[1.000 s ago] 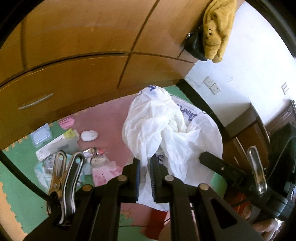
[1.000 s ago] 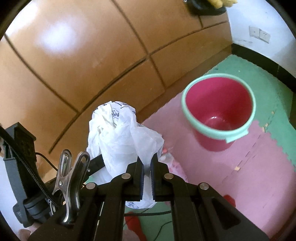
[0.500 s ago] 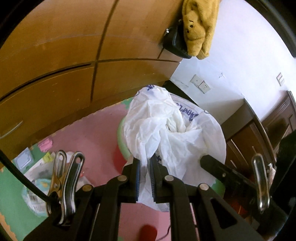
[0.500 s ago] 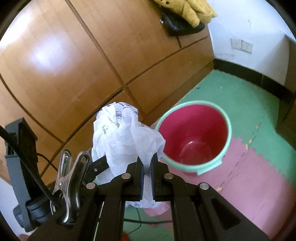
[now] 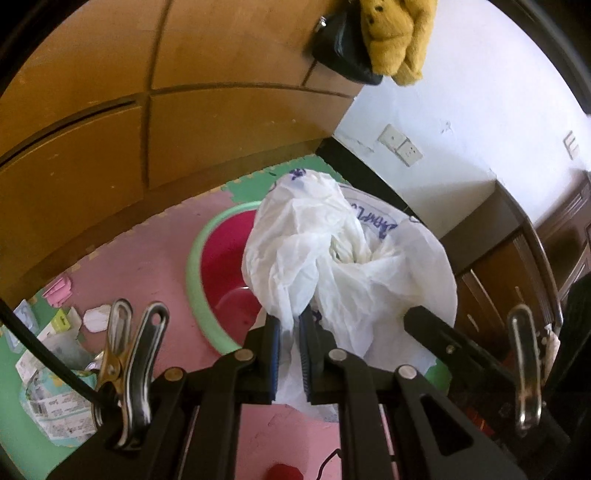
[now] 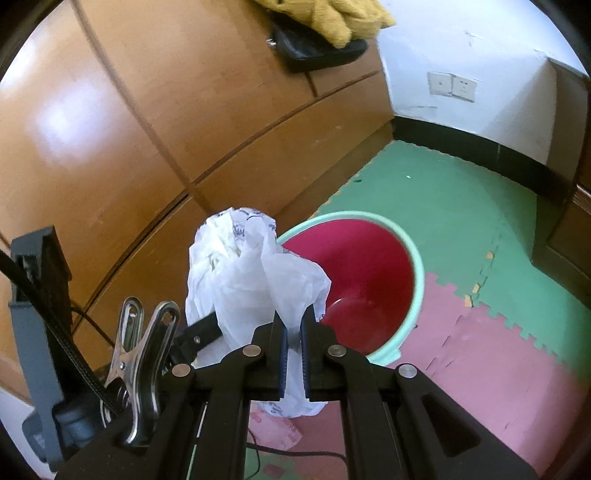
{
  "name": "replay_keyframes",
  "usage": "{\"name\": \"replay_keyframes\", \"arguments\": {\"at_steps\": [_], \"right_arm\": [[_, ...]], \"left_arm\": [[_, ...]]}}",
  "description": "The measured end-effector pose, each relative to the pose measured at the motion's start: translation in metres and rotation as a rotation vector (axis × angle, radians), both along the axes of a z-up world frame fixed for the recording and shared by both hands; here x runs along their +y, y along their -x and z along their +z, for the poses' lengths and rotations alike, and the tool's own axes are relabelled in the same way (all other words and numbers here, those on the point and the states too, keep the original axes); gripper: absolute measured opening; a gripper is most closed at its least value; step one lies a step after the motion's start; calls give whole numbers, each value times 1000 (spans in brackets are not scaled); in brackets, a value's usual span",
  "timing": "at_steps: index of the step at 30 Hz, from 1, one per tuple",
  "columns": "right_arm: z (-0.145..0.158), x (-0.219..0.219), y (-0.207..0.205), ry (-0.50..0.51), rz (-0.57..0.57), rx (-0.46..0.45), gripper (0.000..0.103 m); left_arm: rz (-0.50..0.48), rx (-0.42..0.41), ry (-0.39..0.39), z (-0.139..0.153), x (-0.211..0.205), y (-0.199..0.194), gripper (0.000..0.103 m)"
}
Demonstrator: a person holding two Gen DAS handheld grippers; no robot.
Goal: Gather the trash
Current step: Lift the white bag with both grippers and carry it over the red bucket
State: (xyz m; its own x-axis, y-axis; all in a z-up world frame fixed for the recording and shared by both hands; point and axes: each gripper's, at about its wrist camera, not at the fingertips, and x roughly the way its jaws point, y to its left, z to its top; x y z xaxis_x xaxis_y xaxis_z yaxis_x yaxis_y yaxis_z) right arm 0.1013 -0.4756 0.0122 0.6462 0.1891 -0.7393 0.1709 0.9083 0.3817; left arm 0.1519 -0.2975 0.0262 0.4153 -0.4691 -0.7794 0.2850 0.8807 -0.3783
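Between the blue pads of the left gripper (image 5: 290, 332), clenching a bunched fold of a white plastic bag (image 5: 347, 266); clamping another part of the same bag (image 6: 255, 288) in the right gripper (image 6: 293, 332), jaws nearly closed on the thin film. Hanging crumpled between the two, and printed with blue lettering too creased and partly folded away to read. Hiding much of a red bucket (image 5: 225, 266) with a pale green rim, standing on pink and green foam floor mats (image 6: 491, 362) just behind the bag; showing more of its inside in the right wrist view (image 6: 362, 280), though covering its near left rim. Reaching in from the right of the left wrist view, the other gripper's black arm, its tip buried in the plastic. Lying scattered at the lower left of the left view, paper and wrapper litter (image 5: 55, 387), cut off by the frame edge and blurred. Hanging on the wooden cabinet (image 5: 110, 147), a yellow plush toy (image 5: 395, 33) over a black pouch (image 5: 343, 55), both cropped at the top. Bag's lower end disappearing behind the grippers' own frames.
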Motion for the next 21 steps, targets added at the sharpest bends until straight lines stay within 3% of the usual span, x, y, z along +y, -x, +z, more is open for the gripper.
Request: {"name": "replay_keyframes", "arguments": {"at_steps": [10,21], "right_arm": [[-25,-20,-20,26,-66,25,7],[-54,-30,-37,31,-98,95,7]], "left_arm": [[-39,20,-50,-35,-41,-18,9],[-37,58,-99,-61,-53,-27,9]]}}
